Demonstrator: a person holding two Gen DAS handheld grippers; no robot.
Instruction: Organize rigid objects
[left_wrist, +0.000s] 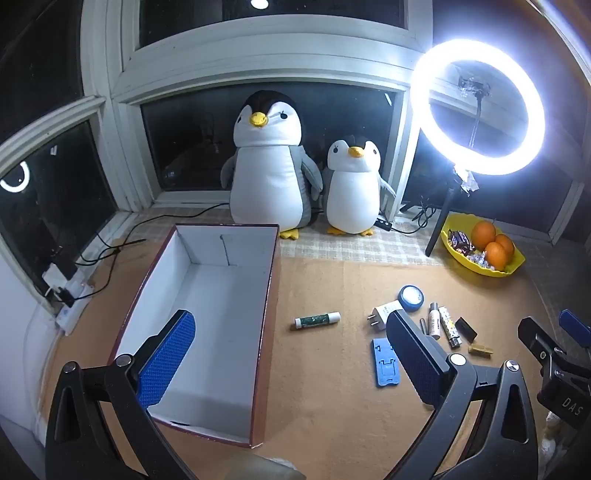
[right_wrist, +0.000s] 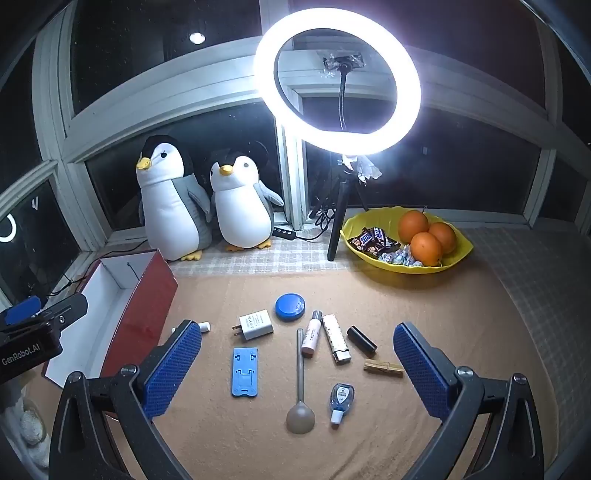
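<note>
An empty red box with a white inside (left_wrist: 236, 295) stands on the left of the tan mat; it also shows in the right wrist view (right_wrist: 144, 306). Small items lie to its right: a glue stick (left_wrist: 317, 319), a white charger (right_wrist: 254, 324), a blue round tin (right_wrist: 290, 307), a blue phone stand (right_wrist: 244, 372), a spoon (right_wrist: 300, 384), a pink tube (right_wrist: 311, 334), a white lighter (right_wrist: 335, 343), a black tube (right_wrist: 361, 339), a wooden clothespin (right_wrist: 382, 367) and a small blue bottle (right_wrist: 340, 400). My left gripper (left_wrist: 295, 365) is open and empty beside the box. My right gripper (right_wrist: 297, 369) is open and empty above the items.
Two plush penguins (left_wrist: 267, 162) (left_wrist: 352, 188) stand by the window. A ring light on a tripod (right_wrist: 338, 81) and a yellow bowl of oranges and candy (right_wrist: 406, 240) sit at the back right. Cables and a power strip (left_wrist: 70, 291) lie at the left.
</note>
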